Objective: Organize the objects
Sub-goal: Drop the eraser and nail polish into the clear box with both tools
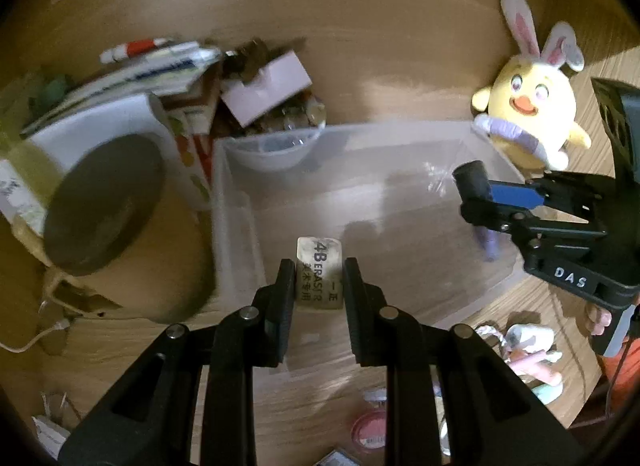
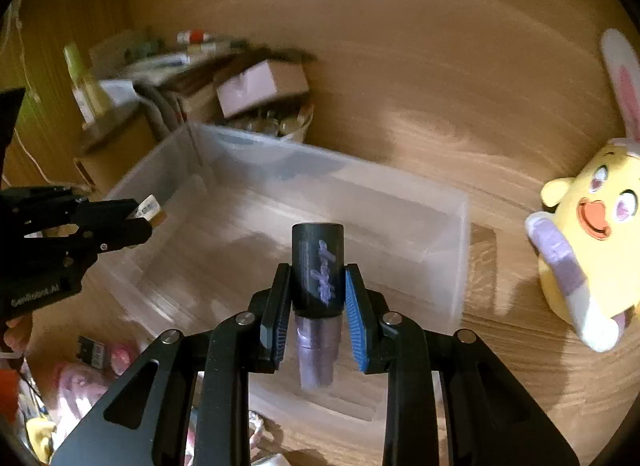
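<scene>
over the clear plastic bin (image 1: 236, 201) on the wooden desk (image 1: 400, 65), both grippers have something. the left gripper (image 1: 319, 286) is clamped on a grubby 4b eraser (image 1: 319, 274), hanging above the bin's near-left edge. the right gripper (image 2: 317, 298) has its blue pads squeezing a dark tube with purple lettering (image 2: 318, 266), a purple end sticking out underneath, held over the bin's middle. a yellow bunny-eared plush (image 1: 528, 117) sits just beside the bin's far right corner, and a pile of boxes (image 1: 264, 85) is on its far left.
</scene>
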### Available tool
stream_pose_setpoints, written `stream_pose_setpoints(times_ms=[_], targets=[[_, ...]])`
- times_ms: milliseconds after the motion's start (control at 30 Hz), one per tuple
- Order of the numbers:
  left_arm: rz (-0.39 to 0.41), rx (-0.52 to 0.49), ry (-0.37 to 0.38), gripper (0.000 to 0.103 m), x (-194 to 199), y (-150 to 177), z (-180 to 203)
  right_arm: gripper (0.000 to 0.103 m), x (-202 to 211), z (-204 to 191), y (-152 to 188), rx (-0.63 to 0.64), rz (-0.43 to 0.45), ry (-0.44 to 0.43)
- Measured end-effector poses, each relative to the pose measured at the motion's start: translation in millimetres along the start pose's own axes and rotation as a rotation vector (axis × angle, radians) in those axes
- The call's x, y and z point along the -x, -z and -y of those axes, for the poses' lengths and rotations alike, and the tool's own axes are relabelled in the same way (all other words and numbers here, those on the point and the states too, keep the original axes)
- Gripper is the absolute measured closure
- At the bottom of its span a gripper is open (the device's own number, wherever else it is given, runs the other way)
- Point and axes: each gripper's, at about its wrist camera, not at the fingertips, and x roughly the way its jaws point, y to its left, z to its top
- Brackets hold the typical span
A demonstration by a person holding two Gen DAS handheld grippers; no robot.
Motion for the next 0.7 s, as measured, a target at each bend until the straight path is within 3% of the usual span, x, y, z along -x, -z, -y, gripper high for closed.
stream_pose_setpoints(times_ms=[400, 567, 700], targets=[[-0.009, -0.026, 0.002, 0.076, -5, 1, 7, 0.077, -19, -10, -6, 0.031, -0.045, 0.028], [0.057, -0.022, -0.026, 0.038, 22, 10, 7, 0.061, 6, -12, -3, 0.030, 0.021, 0.048], [0.103, -0.022, -0.064, 0.019, 50, 25, 6, 0.055, 40, -12, 6, 0.020, 0.091, 0.048]])
